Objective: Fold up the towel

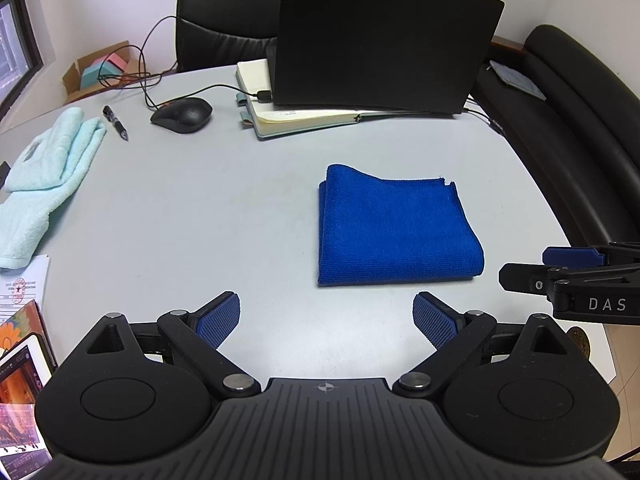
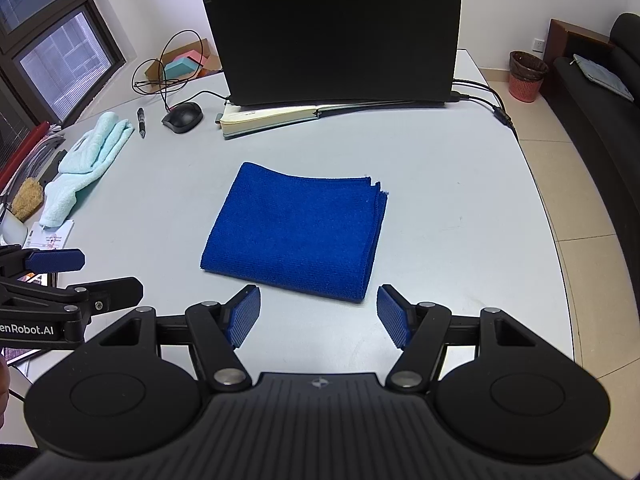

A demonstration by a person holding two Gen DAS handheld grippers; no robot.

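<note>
I hold both grippers low over the near edge of the table, side by side, both pointing at the towel.

My left gripper has its jaws spread wide and holds nothing; bare table shows between its blue pads. My right gripper is likewise spread apart and empty, its pads just short of the towel's near edge.

The towel is blue and lies flat on the table, folded into a rough square of several layers, the loose edges stacked at its far right corner. It touches neither gripper.

Behind it a laptop stands on an open notebook. To the left lie a mouse, a pen and a pale cloth.
</note>
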